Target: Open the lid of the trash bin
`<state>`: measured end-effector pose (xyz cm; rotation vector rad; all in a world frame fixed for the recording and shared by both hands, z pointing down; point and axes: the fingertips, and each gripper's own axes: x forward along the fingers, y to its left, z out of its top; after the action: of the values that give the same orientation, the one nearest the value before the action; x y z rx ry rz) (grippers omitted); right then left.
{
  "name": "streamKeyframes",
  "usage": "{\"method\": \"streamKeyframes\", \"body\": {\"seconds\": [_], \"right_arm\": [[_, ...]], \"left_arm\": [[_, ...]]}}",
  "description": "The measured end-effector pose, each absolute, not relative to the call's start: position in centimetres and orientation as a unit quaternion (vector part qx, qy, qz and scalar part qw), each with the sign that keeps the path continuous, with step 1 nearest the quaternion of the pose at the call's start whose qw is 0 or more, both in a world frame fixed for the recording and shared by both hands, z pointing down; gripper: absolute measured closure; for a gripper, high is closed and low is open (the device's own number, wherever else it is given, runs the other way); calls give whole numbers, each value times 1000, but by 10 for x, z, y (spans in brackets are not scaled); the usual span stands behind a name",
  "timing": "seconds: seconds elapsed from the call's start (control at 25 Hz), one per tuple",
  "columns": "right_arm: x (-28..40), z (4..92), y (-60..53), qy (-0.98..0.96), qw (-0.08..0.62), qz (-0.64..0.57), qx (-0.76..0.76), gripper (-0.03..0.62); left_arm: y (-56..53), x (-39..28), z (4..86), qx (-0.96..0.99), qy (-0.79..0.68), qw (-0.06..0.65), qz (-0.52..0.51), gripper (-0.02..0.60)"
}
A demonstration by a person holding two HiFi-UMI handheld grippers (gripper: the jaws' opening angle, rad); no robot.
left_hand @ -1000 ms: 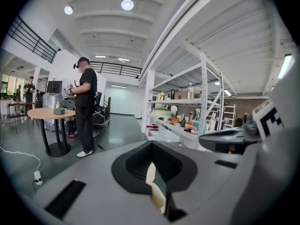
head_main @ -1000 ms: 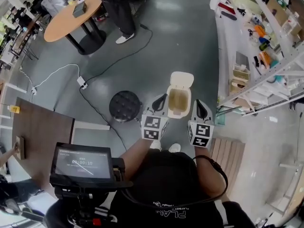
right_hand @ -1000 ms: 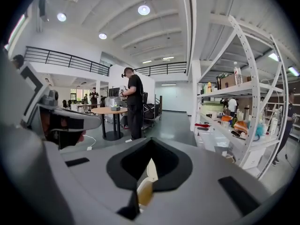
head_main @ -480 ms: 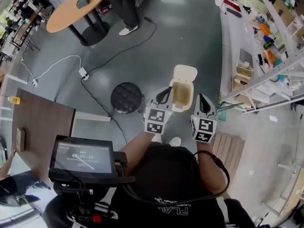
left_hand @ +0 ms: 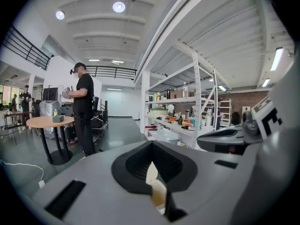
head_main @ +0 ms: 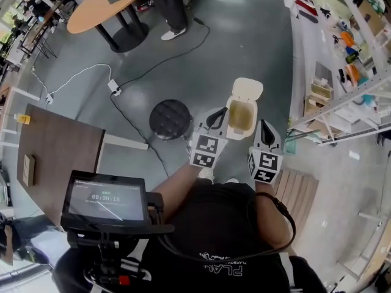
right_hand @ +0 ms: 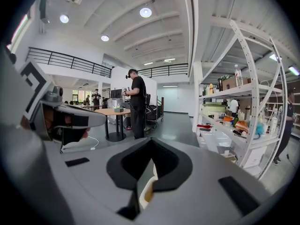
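Trash bin [head_main: 241,118]; lid [head_main: 248,89] raised; centre of frame, on the floor [head_main: 232,41].
Your left hand-held gripper [head_main: 214,117] flanks its left side, your right hand-held gripper [head_main: 265,132] its right; both have jaws closed, gripping nothing; stool [head_main: 170,119] further left.

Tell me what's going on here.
A person holds a two-jaw gripper in each hand above a small cream plastic trash bin on the grey floor. The bin's lid is tipped back, so the bin is already open and its brownish inside shows. The left gripper and the right gripper hang on either side of the bin. Both have their jaws together and hold nothing.
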<state>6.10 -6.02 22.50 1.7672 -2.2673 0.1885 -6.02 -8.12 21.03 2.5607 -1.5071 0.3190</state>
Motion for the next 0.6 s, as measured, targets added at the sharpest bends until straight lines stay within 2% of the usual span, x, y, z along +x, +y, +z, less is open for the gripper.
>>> {"method": "streamKeyframes", "body": {"seconds": [0.28, 0.6], "right_arm": [[55, 218, -44, -799, 120, 53, 587, 597], [97, 217, 43, -800, 118, 52, 586, 597]], "left_arm": [[-60, -55, 204, 847, -516, 74, 104, 583], [35, -11, 207, 846, -517, 94, 96, 583]]}}
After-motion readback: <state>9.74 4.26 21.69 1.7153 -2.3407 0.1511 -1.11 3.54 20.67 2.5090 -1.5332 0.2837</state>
